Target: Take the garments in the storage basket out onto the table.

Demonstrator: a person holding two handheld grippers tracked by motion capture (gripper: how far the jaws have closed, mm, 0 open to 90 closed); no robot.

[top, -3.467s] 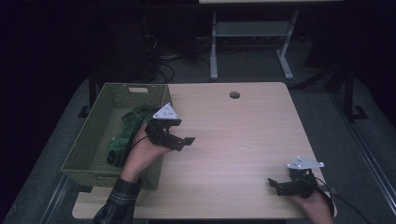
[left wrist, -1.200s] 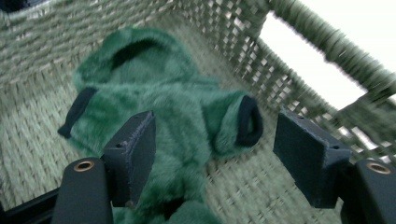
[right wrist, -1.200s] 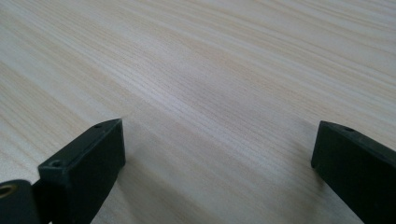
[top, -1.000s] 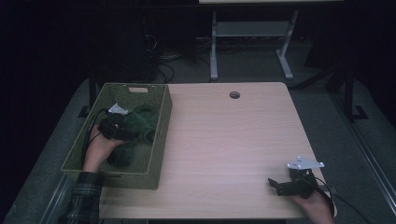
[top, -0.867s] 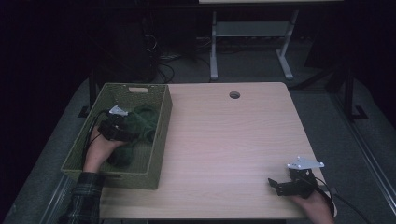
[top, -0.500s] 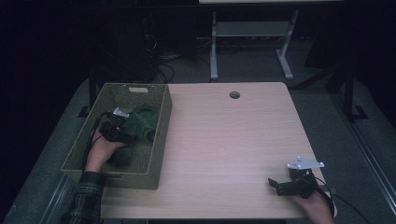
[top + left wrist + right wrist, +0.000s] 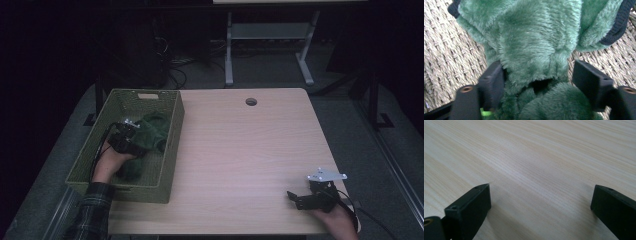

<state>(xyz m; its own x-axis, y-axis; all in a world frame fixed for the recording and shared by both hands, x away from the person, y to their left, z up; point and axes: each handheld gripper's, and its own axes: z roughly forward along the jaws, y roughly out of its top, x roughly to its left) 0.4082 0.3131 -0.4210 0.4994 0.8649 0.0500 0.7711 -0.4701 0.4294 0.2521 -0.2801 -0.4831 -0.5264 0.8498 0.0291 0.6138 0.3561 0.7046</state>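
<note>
Left hand-held gripper (image 7: 537,82): you are reaching it down into the olive-green woven basket (image 7: 90,165), with the jaws standing wide on either side of a bunched fold of the dark green plush garment with black ribbed cuffs (image 7: 534,42). The jaws have just been closing a little around that fold. One pad is touching the pile; the other is standing apart from it, so nothing is gripped yet.

Why this spot: you are straddling a raised ridge of the fleece, which I judge gives the pads something thick to pinch rather than flat cloth on wicker.

Garment: it is lying crumpled inside the basket, against the wall nearest the middle of the table (image 7: 240,150), with the basket's woven floor showing on both sides of it in the left gripper view.

Basket: it is sitting on the left part of the table, so the garment is staying within easy reach of your left hand (image 7: 107,167).

Right hand-held gripper (image 7: 300,201): you are resting it low at the near right corner of the table, well apart from the basket, jaws spread wide over bare wood and holding nothing. It looks parked there, out of the way.

Step in hand: closing on the fold before any lift.
</note>
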